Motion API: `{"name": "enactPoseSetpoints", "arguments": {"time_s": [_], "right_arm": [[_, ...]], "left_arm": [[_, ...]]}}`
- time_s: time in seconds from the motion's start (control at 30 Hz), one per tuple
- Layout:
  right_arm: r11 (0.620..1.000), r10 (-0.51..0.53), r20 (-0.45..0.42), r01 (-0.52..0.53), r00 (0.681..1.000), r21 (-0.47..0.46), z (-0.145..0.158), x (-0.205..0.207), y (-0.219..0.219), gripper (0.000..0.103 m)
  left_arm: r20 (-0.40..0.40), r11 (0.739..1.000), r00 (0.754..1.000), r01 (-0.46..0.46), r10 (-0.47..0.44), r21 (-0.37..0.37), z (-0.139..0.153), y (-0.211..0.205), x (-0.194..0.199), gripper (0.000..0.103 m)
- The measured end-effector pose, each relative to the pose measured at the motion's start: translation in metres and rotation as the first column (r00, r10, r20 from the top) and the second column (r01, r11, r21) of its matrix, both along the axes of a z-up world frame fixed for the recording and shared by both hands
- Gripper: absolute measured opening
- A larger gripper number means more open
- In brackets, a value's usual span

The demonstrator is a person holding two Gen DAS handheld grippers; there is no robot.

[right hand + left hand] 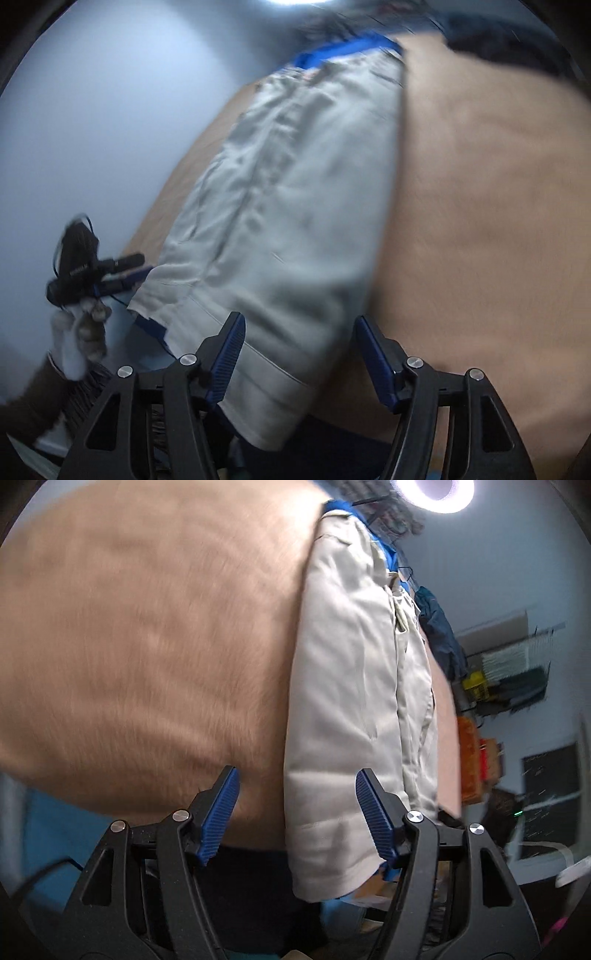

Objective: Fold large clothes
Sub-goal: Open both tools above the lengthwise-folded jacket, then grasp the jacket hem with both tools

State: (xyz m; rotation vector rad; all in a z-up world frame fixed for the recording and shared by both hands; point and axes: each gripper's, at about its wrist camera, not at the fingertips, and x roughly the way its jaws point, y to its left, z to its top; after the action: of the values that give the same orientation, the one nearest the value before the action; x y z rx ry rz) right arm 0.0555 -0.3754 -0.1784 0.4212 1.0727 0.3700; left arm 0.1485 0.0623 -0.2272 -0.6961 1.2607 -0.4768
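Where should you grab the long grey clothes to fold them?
Probably the near hem of the grey garment, coming from the table's near edge. It lies folded in a long strip on the tan table, and that end overhangs the edge, so a gripper can pinch it.

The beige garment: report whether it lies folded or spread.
Folded. The beige garment lies as a narrow strip on the tan surface, with layered lengthwise edges.
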Motion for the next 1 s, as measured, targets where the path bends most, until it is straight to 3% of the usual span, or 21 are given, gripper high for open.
{"name": "enactPoseSetpoints", "arguments": {"time_s": [0.1,0.23,0.3,0.37,0.4,0.47,0.57,0.6,0.63,0.7,0.8,0.87,0.93,1.0], "right_arm": [[0.991,0.003,-0.022,0.0,1.0,0.133,-0.014,-0.008,-0.005,0.061],[0.974,0.031,-0.028,-0.023,0.999,0.225,-0.023,-0.004,-0.003,0.06],[0.975,0.037,-0.029,-0.03,0.999,0.218,-0.024,0.002,0.001,0.051],[0.981,0.042,-0.029,-0.036,0.999,0.191,-0.024,0.001,0.005,0.033],[0.983,0.043,-0.03,-0.037,0.999,0.182,-0.023,0.002,0.005,0.029],[0.976,0.027,-0.024,-0.021,0.999,0.216,-0.017,-0.006,-0.002,0.018],[0.979,0.031,-0.021,-0.026,0.999,0.202,-0.016,-0.008,-0.003,0.018],[0.982,0.036,-0.028,-0.03,0.999,0.187,-0.02,-0.008,-0.001,0.019],[0.977,0.035,-0.039,-0.026,0.999,0.21,-0.024,-0.007,-0.003,0.029],[0.957,0.032,-0.07,-0.01,0.997,0.291,-0.032,-0.006,-0.009,0.036],[0.945,0.045,-0.077,-0.018,0.996,0.327,-0.037,-0.006,-0.012,0.038],[0.94,0.058,-0.076,-0.029,0.995,0.34,-0.04,-0.004,-0.01,0.035],[0.944,0.069,-0.07,-0.042,0.995,0.328,-0.04,-0.003,-0.006,0.025],[0.945,0.065,-0.059,-0.042,0.996,0.324,-0.037,-0.002,-0.005,0.02]], "left_arm": [[0.015,0.999,0.999,0.039,-0.039,-0.012,0.001,-0.006,-0.005,0.066],[0.015,0.991,0.991,0.135,-0.135,0.014,-0.001,-0.03,-0.012,0.041],[0.057,0.983,0.984,0.165,-0.17,0.079,0.003,-0.039,-0.015,0.032],[0.07,0.984,0.983,0.165,-0.17,0.066,0.01,-0.039,-0.016,0.021],[0.077,0.986,0.984,0.16,-0.163,0.046,0.014,-0.037,-0.018,0.018],[0.097,0.987,0.983,0.153,-0.157,0.043,0.02,-0.033,-0.02,0.017],[0.09,0.985,0.982,0.16,-0.166,0.07,0.014,-0.037,-0.02,0.018],[0.07,0.986,0.985,0.153,-0.158,0.066,0.009,-0.038,-0.019,0.027],[0.037,0.987,0.987,0.155,-0.156,0.042,0.002,-0.036,-0.017,0.041],[0.001,0.985,0.986,0.169,-0.169,-0.022,-0.003,-0.038,-0.017,0.046],[0.04,0.977,0.976,0.212,-0.213,0.023,0.001,-0.047,-0.018,0.046],[0.054,0.972,0.971,0.23,-0.232,0.046,0.004,-0.053,-0.016,0.033],[0.053,0.975,0.974,0.22,-0.221,0.029,0.007,-0.052,-0.016,0.022],[0.05,0.979,0.978,0.201,-0.201,-0.011,0.012,-0.047,-0.016,0.019]]}}
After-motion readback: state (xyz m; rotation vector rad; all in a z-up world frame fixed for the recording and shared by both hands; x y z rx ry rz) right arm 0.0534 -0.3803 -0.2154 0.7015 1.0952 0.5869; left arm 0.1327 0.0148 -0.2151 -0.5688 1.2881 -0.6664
